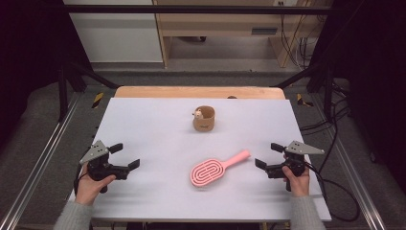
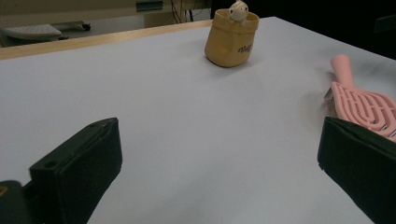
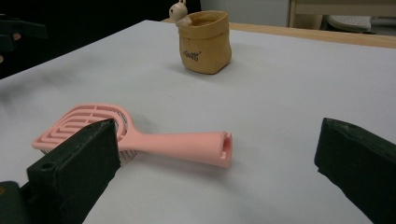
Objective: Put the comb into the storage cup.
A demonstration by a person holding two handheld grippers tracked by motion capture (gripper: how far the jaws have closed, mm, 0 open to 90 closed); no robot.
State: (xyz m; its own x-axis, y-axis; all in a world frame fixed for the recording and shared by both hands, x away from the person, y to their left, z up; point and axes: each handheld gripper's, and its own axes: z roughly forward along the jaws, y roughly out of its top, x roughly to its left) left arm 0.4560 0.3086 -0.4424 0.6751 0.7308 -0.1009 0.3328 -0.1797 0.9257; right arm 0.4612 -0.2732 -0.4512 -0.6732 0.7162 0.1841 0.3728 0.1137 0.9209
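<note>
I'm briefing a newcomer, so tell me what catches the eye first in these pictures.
The pink hairbrush stands out first, lying flat on the white table right of centre, its handle pointing toward the right tool. Behind it, near the table's middle, sits a small tan pouch-shaped cup with a little pale figure peeking over its rim. The left tool and the right one rest open at the sides, holding nothing.

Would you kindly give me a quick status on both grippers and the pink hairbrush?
Left gripper and right gripper open, empty. Pink hairbrush flat on white table between them, untouched. Tan cup stands behind; nothing in the way.
</note>
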